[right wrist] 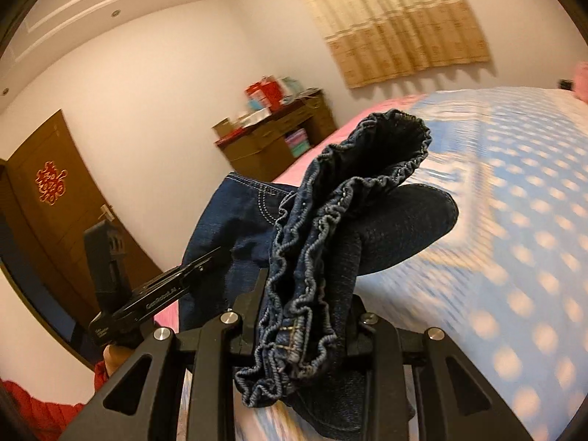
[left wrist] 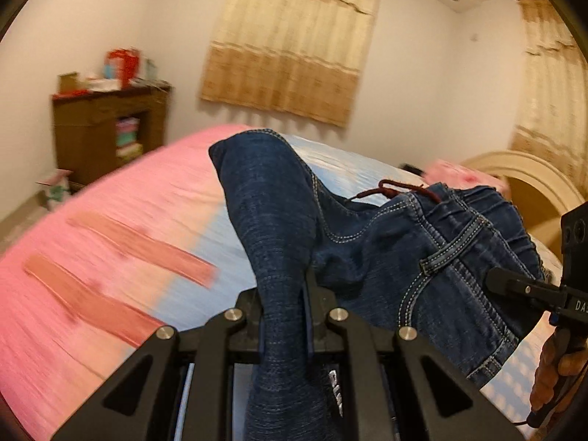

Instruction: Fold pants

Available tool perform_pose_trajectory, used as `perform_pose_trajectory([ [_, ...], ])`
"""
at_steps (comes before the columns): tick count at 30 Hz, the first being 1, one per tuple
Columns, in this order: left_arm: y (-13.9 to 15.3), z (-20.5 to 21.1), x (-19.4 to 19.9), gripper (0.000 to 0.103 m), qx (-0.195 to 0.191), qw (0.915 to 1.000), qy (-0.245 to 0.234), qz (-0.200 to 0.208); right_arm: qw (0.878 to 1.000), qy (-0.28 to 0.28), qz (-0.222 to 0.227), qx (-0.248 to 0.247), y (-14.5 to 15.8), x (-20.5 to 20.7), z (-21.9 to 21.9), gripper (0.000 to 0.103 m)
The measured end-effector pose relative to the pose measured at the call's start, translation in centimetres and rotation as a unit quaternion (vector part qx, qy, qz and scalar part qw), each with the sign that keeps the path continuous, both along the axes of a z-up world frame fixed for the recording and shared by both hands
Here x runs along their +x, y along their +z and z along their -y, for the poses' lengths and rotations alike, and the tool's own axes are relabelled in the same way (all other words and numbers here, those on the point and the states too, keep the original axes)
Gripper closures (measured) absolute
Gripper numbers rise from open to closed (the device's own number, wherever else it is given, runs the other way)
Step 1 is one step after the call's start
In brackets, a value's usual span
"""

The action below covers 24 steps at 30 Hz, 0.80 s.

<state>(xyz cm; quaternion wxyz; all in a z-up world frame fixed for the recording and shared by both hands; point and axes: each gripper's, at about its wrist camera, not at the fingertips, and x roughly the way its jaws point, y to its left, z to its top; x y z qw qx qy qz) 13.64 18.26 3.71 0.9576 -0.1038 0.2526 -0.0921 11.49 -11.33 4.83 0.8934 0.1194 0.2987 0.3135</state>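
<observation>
bedroom, pale walls, one brown door (right wrist: 55, 198) with a red emblem, two tan curtains (left wrist: 290, 47), one dark wooden cabinet (left wrist: 99, 132) stacked with blurred boxes. one bed (left wrist: 121, 220), its cover pink at one side and pale blue with light dots at the other, arched cream headboard (left wrist: 533, 172) at the far end; the whole surface is smeared by motion blur. one pair of pants (left wrist: 279, 220), dark blue denim with pale contrast stitching, elastic gathered waistband (right wrist: 312, 257) and one dark red drawstring (left wrist: 397, 189); lifted above the bed cover, draped and hanging between the two tools. judged fairly heavy for cloth, soft and limp, not slippery, not fragile; it will sag and swing wherever unsupported, so best taken at thick edges such as waistband, seams or hems. two hand-held grippers: left gripper (left wrist: 284, 316) nearly closed, pinching a leg of the denim that runs up through its fingers; right gripper (right wrist: 305, 325) partly closed, clamped on the bunched waistband, the thick gathers keeping its fingers apart. one bare hand (left wrist: 558, 371) seen on the right tool's handle, one red sleeve (right wrist: 40, 415) low at the edge of the right wrist view.
</observation>
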Motion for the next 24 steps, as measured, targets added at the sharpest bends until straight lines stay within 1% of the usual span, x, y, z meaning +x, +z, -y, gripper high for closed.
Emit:
perform_pose_trajectory([
  [3,0.5,-3.1,2.7,0.089,0.021,0.9985,0.051,0.009,1.000,0.026,0.010,-0.001,-0.1,4.5,-4.1,0.073],
  [6,0.2,-6.0,5.7,0.089,0.035,0.9950,0.093,0.007,0.999,0.043,0.012,0.010,-0.6,9.0,-7.9,0.073],
  [9,-0.7,-8.2,8.2,0.089,0.036,0.9919,0.121,-0.005,0.999,0.051,0.011,0.013,-1.7,13.1,-10.8,0.073],
  [12,-2.1,-9.4,10.7,0.089,0.039,0.9893,0.138,-0.024,0.999,0.048,0.014,0.000,-3.3,16.0,-12.7,0.073],
  [14,-3.3,-9.8,12.2,0.089,0.039,0.9875,0.148,-0.039,0.999,0.046,0.016,-0.013,-4.6,17.7,-13.7,0.073],
  [15,-4.2,-9.9,13.0,0.089,0.042,0.9861,0.152,-0.050,0.998,0.045,0.017,-0.028,-5.4,18.5,-14.3,0.073],
  [16,-4.8,-9.9,13.2,0.089,0.043,0.9856,0.153,-0.057,0.998,0.041,0.017,-0.045,-6.1,19.1,-14.7,0.073],
  [19,-6.5,-10.0,14.1,0.089,0.055,0.9829,0.160,-0.072,0.997,0.031,0.006,-0.068,-7.8,21.2,-15.4,0.073],
  [24,-8.0,-10.1,15.2,0.088,0.075,0.9781,0.171,-0.092,0.995,0.003,-0.011,-0.098,-11.2,22.7,-14.5,0.072],
])
